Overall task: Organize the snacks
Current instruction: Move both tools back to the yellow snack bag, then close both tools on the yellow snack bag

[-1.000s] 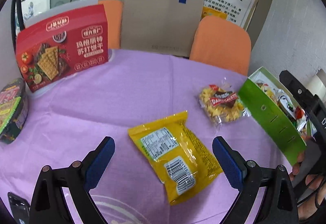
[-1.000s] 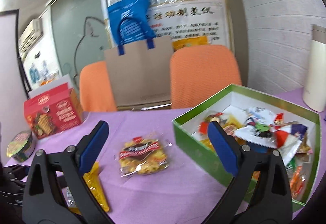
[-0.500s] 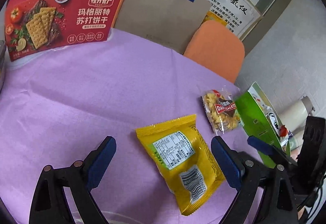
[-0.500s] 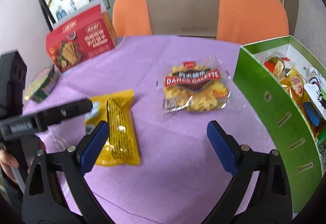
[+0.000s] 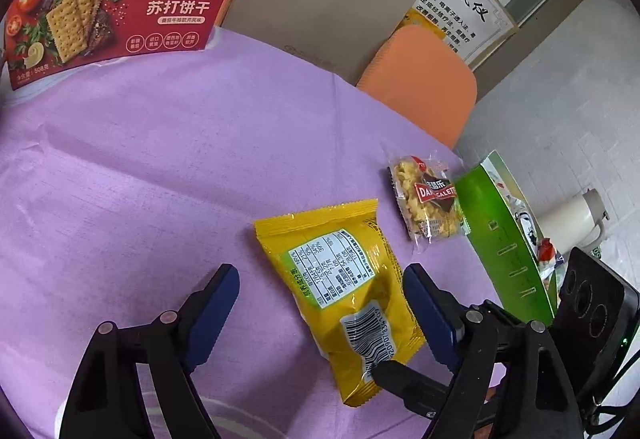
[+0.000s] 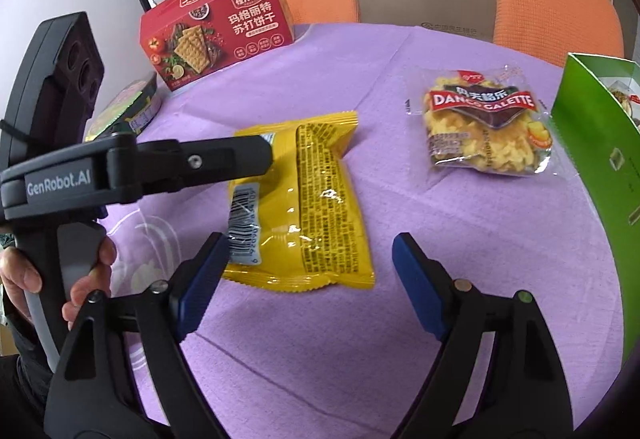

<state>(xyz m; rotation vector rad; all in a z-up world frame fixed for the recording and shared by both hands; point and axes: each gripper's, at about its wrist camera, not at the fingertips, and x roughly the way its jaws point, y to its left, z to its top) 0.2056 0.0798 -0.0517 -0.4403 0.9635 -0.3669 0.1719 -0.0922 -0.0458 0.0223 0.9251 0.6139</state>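
Note:
A yellow snack packet (image 5: 344, 279) lies back side up on the purple tablecloth (image 5: 160, 179). My left gripper (image 5: 322, 303) is open and low, with the packet's lower half between its blue pads. My right gripper (image 6: 308, 275) is open too, and the packet's (image 6: 304, 199) near edge lies between its fingers, closer to the left one. One black finger (image 6: 224, 159) of the left gripper reaches over the packet's far left corner. A clear cookie packet (image 6: 484, 131) lies to the right, beside the green snack box (image 6: 600, 143), which holds several wrapped snacks.
A red cracker box (image 6: 216, 27) and a noodle bowl (image 6: 128, 111) stand at the table's far left. A brown paper bag (image 5: 320, 7) and orange chairs (image 5: 420, 91) are behind the table. A white flask (image 5: 572, 215) stands beyond the green box (image 5: 500, 239). A hand (image 6: 24, 279) holds the left gripper.
Both grippers have tipped down and closed in on the yellow packet. The right one swung left, away from the green box. Nothing has been gripped.

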